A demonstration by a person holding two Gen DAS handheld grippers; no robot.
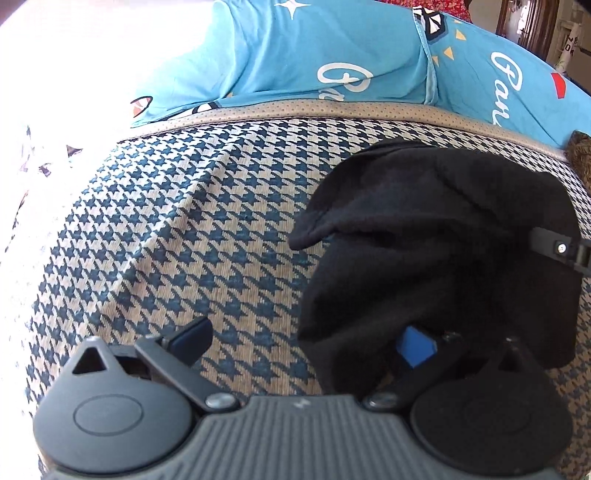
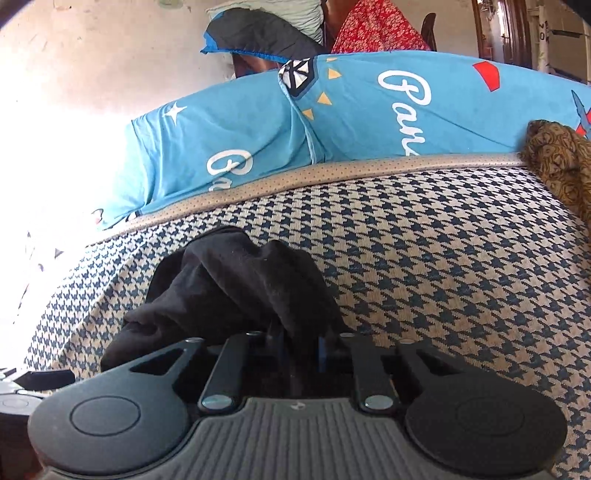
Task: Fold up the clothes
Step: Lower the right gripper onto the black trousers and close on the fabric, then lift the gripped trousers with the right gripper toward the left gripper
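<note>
**Black cloth held over a houndstooth mattress**

Left wrist view: the left tongs (image 1: 304, 341) stand wide. The left finger (image 1: 192, 336) is bare above the houndstooth mattress (image 1: 177, 229). The blue pad of the right finger (image 1: 415, 347) is half wrapped by a black cloth (image 1: 436, 236), which drapes over it; nothing is pinched between the two fingers. The cloth hangs bunched on the right side of the view, with a folded flap pointing left. At the right edge, a piece of the right tongs (image 1: 561, 251) touches the cloth. Beyond the mattress's tan piping lies a blue printed sheet (image 1: 314, 62). The far left is washed out by glare.

Right wrist view: the right tongs (image 2: 295, 350) are narrow, clamped on the black cloth (image 2: 236, 288), which rises in crumpled folds just beyond the fingertips and spills to the near left over the mattress (image 2: 443, 258). A blue sheet (image 2: 369, 110) with white lettering covers a mound at the far edge. A brown patterned cloth (image 2: 561, 158) sits at the far right on the mattress edge. Red fabric (image 2: 373, 29) and a dark bundle (image 2: 258, 33) show behind the sheet.
</note>
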